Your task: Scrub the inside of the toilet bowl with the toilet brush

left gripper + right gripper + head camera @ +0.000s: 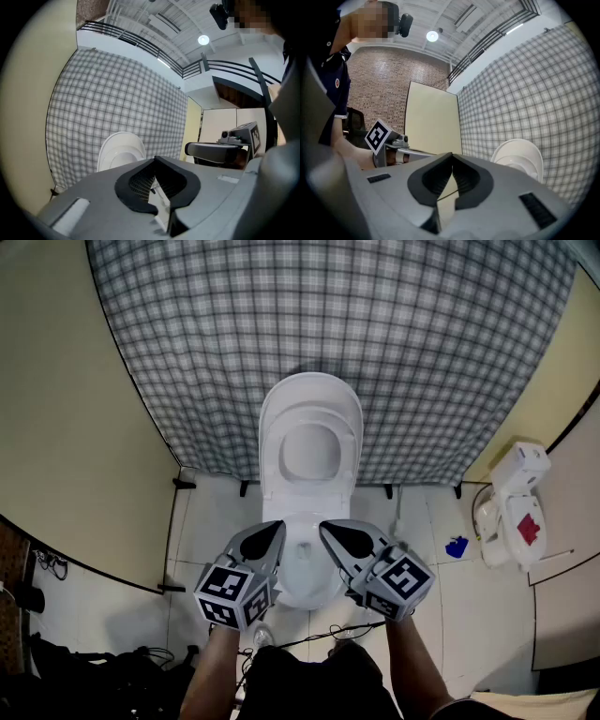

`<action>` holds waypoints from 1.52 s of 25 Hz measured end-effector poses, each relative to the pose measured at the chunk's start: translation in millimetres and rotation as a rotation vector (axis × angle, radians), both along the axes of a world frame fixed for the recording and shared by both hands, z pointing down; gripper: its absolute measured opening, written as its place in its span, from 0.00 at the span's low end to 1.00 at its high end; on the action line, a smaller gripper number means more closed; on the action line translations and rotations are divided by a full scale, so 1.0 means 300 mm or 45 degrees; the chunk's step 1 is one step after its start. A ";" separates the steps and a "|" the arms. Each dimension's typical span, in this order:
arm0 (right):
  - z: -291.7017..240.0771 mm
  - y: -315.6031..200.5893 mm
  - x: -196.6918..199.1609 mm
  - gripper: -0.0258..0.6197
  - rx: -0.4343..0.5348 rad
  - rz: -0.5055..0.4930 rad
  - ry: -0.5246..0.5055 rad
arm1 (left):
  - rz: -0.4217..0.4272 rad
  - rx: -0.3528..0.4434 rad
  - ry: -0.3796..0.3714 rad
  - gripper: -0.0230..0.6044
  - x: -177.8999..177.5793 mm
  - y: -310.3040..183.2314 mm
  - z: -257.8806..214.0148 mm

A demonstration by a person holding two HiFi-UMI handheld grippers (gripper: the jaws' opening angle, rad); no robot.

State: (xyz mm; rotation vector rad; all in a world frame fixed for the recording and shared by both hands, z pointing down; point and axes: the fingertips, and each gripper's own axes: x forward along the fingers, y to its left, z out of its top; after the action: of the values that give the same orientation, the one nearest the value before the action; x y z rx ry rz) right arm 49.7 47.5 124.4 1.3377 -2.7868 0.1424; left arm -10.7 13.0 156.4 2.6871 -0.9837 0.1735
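The white toilet stands in the middle of the head view, its lid raised against the checked curtain and its bowl just below me. My left gripper hovers over the bowl's left rim and my right gripper over its right rim. Both are shut with nothing between the jaws. A thin white upright stick, possibly the toilet brush handle, stands on the floor right of the toilet. The left gripper view shows my left gripper shut and the lid. The right gripper view shows my right gripper shut and the lid.
A grey checked curtain hangs behind the toilet. Beige panels close in both sides. White containers, one with a red label, sit at the right on the tiled floor, next to a small blue object. Cables and dark gear lie at lower left.
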 end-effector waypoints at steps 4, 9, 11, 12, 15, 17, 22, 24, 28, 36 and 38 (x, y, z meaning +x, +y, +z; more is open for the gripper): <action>0.112 -0.023 -0.011 0.04 -0.087 -0.018 -0.018 | -0.032 -0.043 -0.051 0.04 -0.030 -0.054 0.138; 0.309 -0.038 -0.002 0.04 -0.192 -0.021 0.011 | -0.069 -0.091 -0.106 0.04 -0.050 -0.083 0.318; 0.391 -0.034 -0.001 0.04 -0.238 -0.021 0.017 | -0.070 -0.126 -0.129 0.04 -0.053 -0.077 0.407; 0.431 -0.031 0.003 0.04 -0.260 -0.019 0.017 | -0.066 -0.147 -0.138 0.04 -0.052 -0.070 0.454; 0.542 -0.027 0.014 0.04 -0.302 -0.020 0.020 | -0.065 -0.195 -0.170 0.04 -0.051 -0.054 0.590; 0.610 -0.026 0.015 0.04 -0.316 -0.033 0.032 | -0.095 -0.215 -0.203 0.04 -0.065 -0.051 0.679; 0.753 -0.039 -0.027 0.04 -0.371 -0.055 0.032 | -0.180 -0.305 -0.279 0.04 -0.156 -0.061 0.919; 0.809 -0.050 -0.056 0.04 -0.382 -0.064 0.039 | -0.211 -0.341 -0.304 0.04 -0.200 -0.066 1.017; 0.917 -0.070 -0.118 0.04 -0.404 -0.090 0.039 | -0.274 -0.398 -0.390 0.05 -0.296 -0.077 1.205; 1.051 -0.096 -0.243 0.04 -0.449 -0.154 0.004 | -0.382 -0.519 -0.575 0.12 -0.506 -0.081 1.541; 1.081 -0.100 -0.265 0.04 -0.459 -0.166 0.002 | -0.376 -0.543 -0.625 0.19 -0.541 -0.096 1.628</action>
State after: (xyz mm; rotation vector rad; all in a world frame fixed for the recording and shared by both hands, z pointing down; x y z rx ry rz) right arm -29.8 17.5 448.7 1.0665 -2.6646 0.6032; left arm -173.2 -15.8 645.0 2.1187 -1.2891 0.9002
